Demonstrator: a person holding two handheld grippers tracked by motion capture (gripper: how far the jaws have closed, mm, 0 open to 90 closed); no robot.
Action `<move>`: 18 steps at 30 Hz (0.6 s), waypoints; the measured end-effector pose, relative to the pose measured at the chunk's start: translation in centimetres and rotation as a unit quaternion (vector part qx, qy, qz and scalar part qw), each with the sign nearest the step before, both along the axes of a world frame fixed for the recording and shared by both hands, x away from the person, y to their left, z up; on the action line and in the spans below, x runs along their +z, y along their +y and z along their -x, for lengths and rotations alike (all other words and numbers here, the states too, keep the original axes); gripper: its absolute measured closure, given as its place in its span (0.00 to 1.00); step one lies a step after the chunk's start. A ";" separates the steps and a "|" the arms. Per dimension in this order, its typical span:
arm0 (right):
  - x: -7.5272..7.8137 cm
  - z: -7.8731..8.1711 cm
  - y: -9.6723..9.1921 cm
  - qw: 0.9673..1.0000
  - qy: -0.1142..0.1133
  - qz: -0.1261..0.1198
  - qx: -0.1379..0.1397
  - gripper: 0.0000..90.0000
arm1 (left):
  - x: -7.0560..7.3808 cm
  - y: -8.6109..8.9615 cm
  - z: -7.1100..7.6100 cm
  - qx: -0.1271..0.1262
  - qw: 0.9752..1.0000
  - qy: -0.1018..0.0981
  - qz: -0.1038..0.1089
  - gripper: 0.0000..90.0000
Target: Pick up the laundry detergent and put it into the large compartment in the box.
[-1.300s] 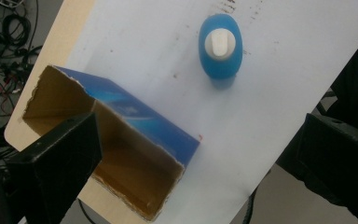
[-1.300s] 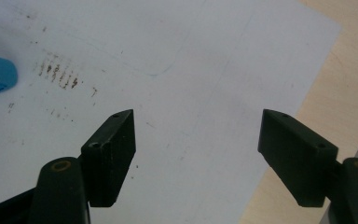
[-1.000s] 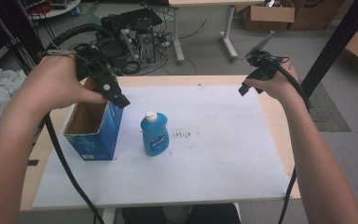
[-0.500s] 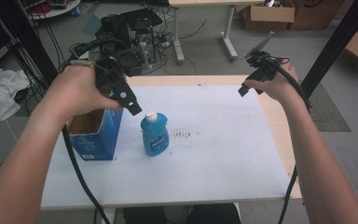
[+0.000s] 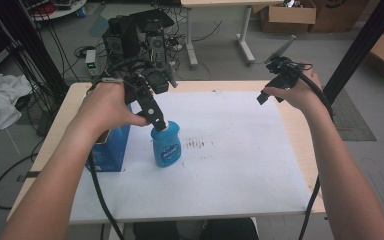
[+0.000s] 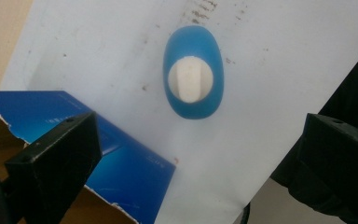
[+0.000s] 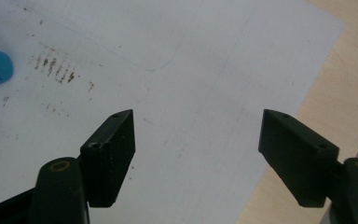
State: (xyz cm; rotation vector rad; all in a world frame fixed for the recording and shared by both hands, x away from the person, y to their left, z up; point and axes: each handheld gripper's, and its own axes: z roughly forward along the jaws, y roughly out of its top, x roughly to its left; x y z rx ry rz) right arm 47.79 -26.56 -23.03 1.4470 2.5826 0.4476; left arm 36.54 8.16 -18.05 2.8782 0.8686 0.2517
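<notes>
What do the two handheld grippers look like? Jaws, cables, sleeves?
Both grippers, left and right, are black. Each has two blocky, flat-faced black jaws with small screw holes near the tips. A black cable trails from the left one, another from the right. Forearms are bare; no sleeves visible.

A sheet (image 5: 230,150) covers most of the table (image 5: 300,125). On it, left of the middle, stands a bottle (image 5: 166,146), upright, with a box (image 5: 111,152) just beside it on the left — the box sits at the sheet's left edge. A patch of marks (image 5: 196,145) lies on the sheet right of the bottle. The left gripper (image 5: 157,121) hangs directly over the bottle's cap (image 6: 190,79); the right gripper (image 5: 267,95) hangs over the far right part of the sheet — well apart from both.
</notes>
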 end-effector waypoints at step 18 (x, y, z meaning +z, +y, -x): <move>-0.4 0.0 0.0 1.000 0.001 -0.002 -0.001 0.30 | -3.3 -1.5 -1.1 0.023 1.000 0.007 -0.009 0.00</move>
